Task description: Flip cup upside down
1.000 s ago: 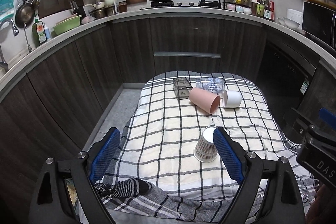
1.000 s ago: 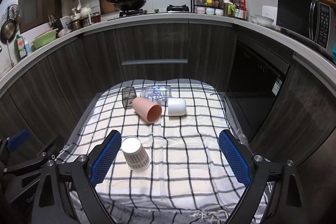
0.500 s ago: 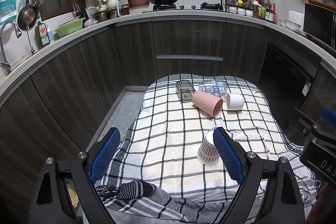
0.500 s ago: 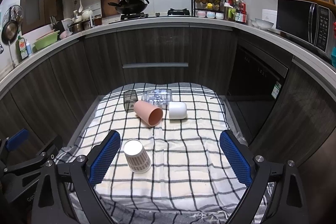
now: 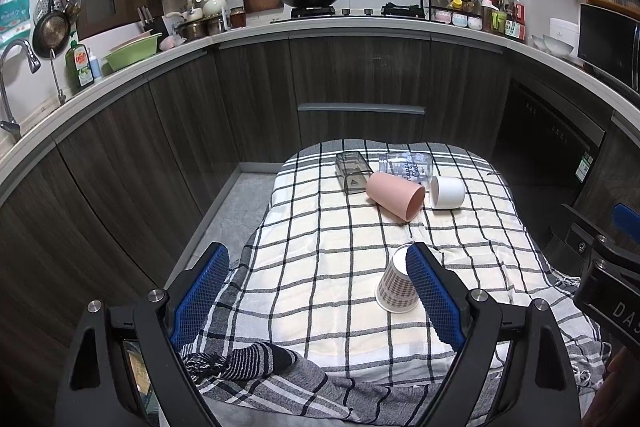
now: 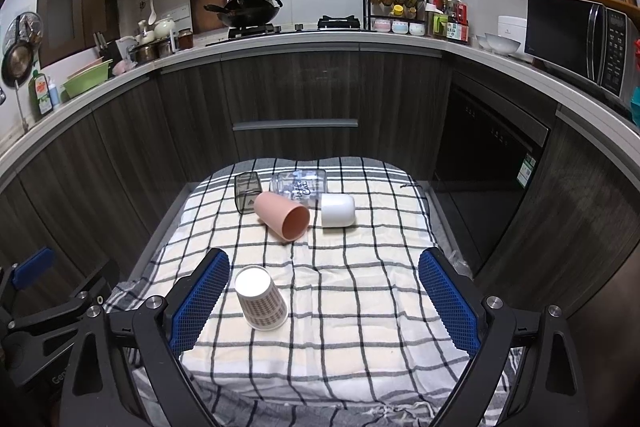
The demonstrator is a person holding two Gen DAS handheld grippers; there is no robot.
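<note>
**Paper cup inverted on checked cloth, both grippers empty**

Kitchen setup: low table under a checked cloth (image 6: 360,307), dark cabinets and a stove behind. Patterned paper cup (image 6: 261,298) sits at 7 o'clock on the cloth in the right wrist view, wide mouth down, closed white base up, so the flip looks done for this one. It leans slightly, or fisheye makes it seem so; can't tell which.

Left gripper (image 5: 318,297) has its jaws spread wide, nothing between them; the cup (image 5: 396,287) sits just behind its right pad. Right gripper (image 6: 322,301) is likewise wide apart and empty.

Handling, judged: thin paper wall, very light, crushes easily. Take it mid-wall across the diameter with light squeeze; soft cloth means it tips easily.

At 12 o'clock lie a pink cup (image 6: 282,215), white cup (image 6: 338,210), clear printed glass (image 6: 300,183) and smoky square tumbler (image 6: 247,191), all on their sides.
</note>
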